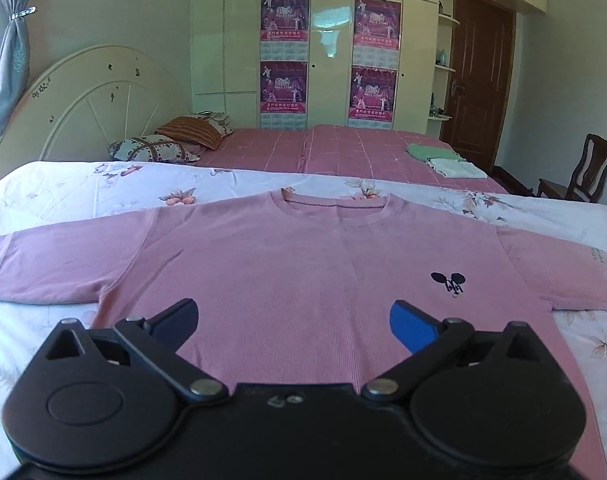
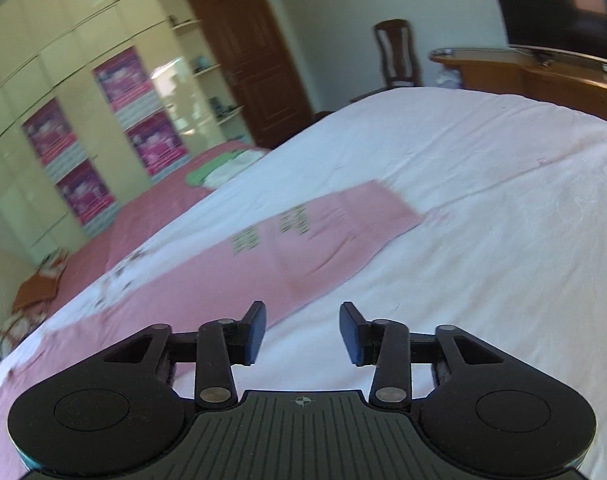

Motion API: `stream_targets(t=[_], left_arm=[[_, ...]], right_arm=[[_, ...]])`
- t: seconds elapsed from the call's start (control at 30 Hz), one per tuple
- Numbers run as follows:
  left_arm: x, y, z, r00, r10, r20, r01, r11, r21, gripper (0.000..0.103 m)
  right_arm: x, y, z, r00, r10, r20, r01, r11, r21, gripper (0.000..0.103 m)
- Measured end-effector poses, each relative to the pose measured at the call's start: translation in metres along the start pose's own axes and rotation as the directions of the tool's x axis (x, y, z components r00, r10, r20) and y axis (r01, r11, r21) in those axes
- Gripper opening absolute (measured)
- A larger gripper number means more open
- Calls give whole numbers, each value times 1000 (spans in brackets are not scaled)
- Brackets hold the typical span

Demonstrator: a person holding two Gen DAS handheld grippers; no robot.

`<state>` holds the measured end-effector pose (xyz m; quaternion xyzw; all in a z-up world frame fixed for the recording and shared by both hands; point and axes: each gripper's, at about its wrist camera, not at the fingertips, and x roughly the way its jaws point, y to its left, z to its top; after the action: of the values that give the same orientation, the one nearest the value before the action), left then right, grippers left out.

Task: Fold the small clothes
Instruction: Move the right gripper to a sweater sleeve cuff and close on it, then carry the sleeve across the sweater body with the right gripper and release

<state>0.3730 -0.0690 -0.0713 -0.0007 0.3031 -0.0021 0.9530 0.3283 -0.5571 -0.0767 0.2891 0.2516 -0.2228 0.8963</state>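
The pink shirt (image 1: 303, 264) lies flat, face up, sleeves out on the floral bed (image 1: 83, 192) — the left hand-held gripper (image 1: 293, 324) hangs over its lower half, jaws wide apart, the right hand-held gripper (image 2: 302, 332) beside 1 sleeve, jaws parted, both empty.

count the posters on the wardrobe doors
4, all on the wardrobe, in two columns: upper left, lower left, upper right, lower right. None seems hidden.
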Motion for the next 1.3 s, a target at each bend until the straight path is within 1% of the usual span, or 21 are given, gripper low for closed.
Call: stream_targets(t=[0.1, 0.27, 0.33, 0.4, 0.53, 0.57, 0.6, 0.63, 0.67, 0.7, 0.73, 0.77, 0.8, 0.83, 0.87, 0.93, 1.0, 1.07, 1.13, 1.2, 1.3], left_arm=[[21, -6, 0, 999, -4, -34, 4, 1000, 5, 100], [43, -14, -2, 997, 7, -78, -6, 1000, 13, 100], [50, -15, -2, 996, 9, -94, -7, 1000, 20, 100], [53, -14, -1, 995, 14, -101, -12, 1000, 20, 100], [58, -6, 2, 994, 25, -110, -24, 1000, 15, 100], [59, -3, 3, 993, 29, -112, -27, 999, 17, 100], [60, -1, 4, 993, 36, -114, -34, 999, 20, 100], [59, 3, 5, 993, 43, -112, -41, 999, 20, 100], [58, 8, 6, 993, 45, -109, -43, 999, 19, 100], [59, 13, 7, 993, 49, -109, -47, 999, 19, 100], [59, 18, 7, 992, 60, -113, -58, 998, 21, 100], [59, 24, 7, 991, 69, -118, -67, 998, 19, 100], [58, 29, 6, 990, 71, -121, -70, 997, 15, 100], [57, 36, 7, 990, 73, -121, -73, 997, 10, 100], [55, 42, 7, 990, 78, -118, -78, 997, 3, 99], [54, 54, 7, 990, 81, -114, -82, 997, -8, 99], [57, 67, 8, 990, 78, -118, -81, 997, -20, 99], [59, 78, 9, 990, 71, -119, -75, 997, -35, 98], [63, 89, 11, 990, 62, -123, -68, 996, -51, 98], [64, 99, 12, 991, 54, -122, -61, 996, -62, 98], [65, 118, 13, 992, 40, -120, -48, 996, -68, 98]], right_arm=[[36, -26, 15, 1000, -13, -8, 14, 998, 64, 44], [73, -58, 28, 1000, -19, -20, 22, 985, 170, 44], [76, -67, 27, 1000, 6, -28, 1, 977, 211, 44], [75, -70, 29, 1000, 24, -19, -20, 977, 211, 44], [74, -82, 34, 998, 70, 0, -67, 963, 262, 44], [75, -84, 38, 997, 71, 0, -69, 965, 254, 39], [74, -83, 40, 998, 61, -10, -57, 971, 230, 10], [73, -82, 44, 999, 49, -20, -44, 978, 206, 8], [68, -79, 47, 999, 53, 7, -53, 981, 186, 8], [59, -74, 49, 998, 56, 41, -61, 988, 140, 7], [55, -66, 50, 997, 32, 67, -36, 998, 60, 7], [62, -61, 48, 1000, -19, 25, 18, 1000, 20, 7], [72, -63, 46, 998, -55, -44, 57, 998, 39, 7], [69, -61, 45, 998, -61, -32, 62, 997, 40, 7], [64, -52, 46, 998, -67, -15, 67, 998, -1, 7], [49, -32, 44, 999, -40, 31, 42, 997, -58, 7], [38, -4, 41, 999, -1, 53, 8, 992, -124, 7], [26, 31, 30, 996, 62, 56, -50, 978, -203, 7], [14, 70, 12, 990, 139, 38, -123, 953, -278, 7], [2, 109, -9, 977, 212, 11, -197, 923, -330, 7], [-8, 172, -48, 950, 307, -56, -304, 871, -386, 7]])
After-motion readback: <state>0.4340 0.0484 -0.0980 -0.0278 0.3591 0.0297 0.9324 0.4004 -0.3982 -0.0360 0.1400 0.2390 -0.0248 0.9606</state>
